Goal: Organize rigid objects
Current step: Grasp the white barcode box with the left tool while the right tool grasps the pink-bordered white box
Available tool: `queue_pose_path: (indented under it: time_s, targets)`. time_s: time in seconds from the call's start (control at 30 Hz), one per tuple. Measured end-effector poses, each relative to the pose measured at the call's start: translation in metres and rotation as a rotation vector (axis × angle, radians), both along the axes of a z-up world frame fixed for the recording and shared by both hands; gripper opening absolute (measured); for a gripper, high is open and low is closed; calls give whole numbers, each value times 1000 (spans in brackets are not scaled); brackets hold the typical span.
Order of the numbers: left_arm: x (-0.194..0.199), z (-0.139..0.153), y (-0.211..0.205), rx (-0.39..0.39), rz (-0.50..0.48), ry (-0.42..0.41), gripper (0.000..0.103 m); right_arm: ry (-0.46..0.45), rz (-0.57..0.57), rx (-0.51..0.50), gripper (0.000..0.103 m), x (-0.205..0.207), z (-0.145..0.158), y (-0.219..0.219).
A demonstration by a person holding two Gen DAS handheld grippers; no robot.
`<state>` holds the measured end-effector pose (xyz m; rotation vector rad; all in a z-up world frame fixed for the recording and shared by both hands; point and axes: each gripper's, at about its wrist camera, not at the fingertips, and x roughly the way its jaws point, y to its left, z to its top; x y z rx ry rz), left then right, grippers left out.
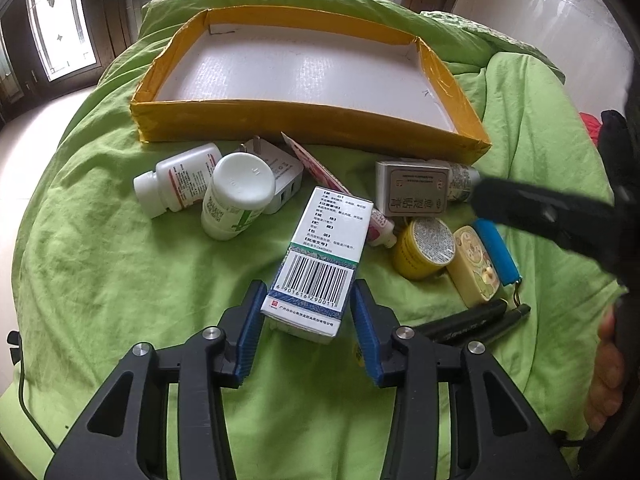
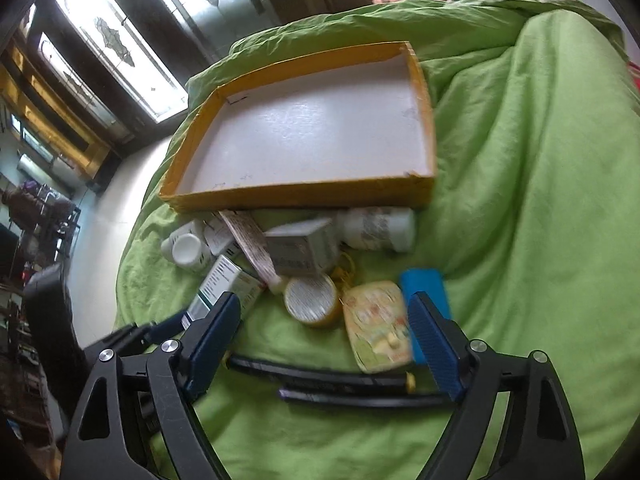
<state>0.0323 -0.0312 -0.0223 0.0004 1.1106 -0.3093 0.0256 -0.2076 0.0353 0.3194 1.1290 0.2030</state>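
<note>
A shallow yellow-rimmed tray (image 1: 304,120) with a white floor lies empty on a green quilt; it also shows in the right wrist view (image 2: 296,196). In front of it lies a pile of small items. My left gripper (image 1: 308,300) is open, its jaws on either side of a white medicine box with a barcode (image 1: 320,256), touching or nearly so. My right gripper (image 2: 324,320) is open and empty above two black pens (image 2: 320,380), near a yellow tin (image 2: 378,324) and a blue case (image 2: 424,292). The right gripper's arm (image 1: 552,216) crosses the left wrist view.
The pile holds two white pill bottles (image 1: 236,196), a white plug adapter (image 1: 280,172), a grey box (image 1: 412,188), a yellow jar (image 1: 424,248) and a pink tube (image 1: 376,228). The quilt (image 1: 120,260) drops off at the left towards the floor. Windows stand behind.
</note>
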Motion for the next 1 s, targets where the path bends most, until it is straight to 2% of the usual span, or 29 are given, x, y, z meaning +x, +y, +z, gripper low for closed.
queue_pose_path:
  time_s: [0.1,0.17,0.33,0.43,0.67,0.87,1.0]
  targets:
    - [6,-7,0,1,5,16,42,35,34,6,76,26,-12,15]
    - [9,-11,0,-2,9,24,42,69,44,12,66,38,-24,21]
    - [16,-16,-4,-8,13,30,42,101,21,12,64,45,-43,21]
    - [17,-17,-4,-8,12,23,42,117,33,25,50,48,-48,20]
    - [12,-10,3,-31,33,-14,38,73,73,48,50,42,-37,22]
    - [9,-4,11,-56,61,-20,37,26,60,76,50,30,-29,16]
    - [6,0,15,-66,74,-32,37,0,48,58,50,26,-25,13]
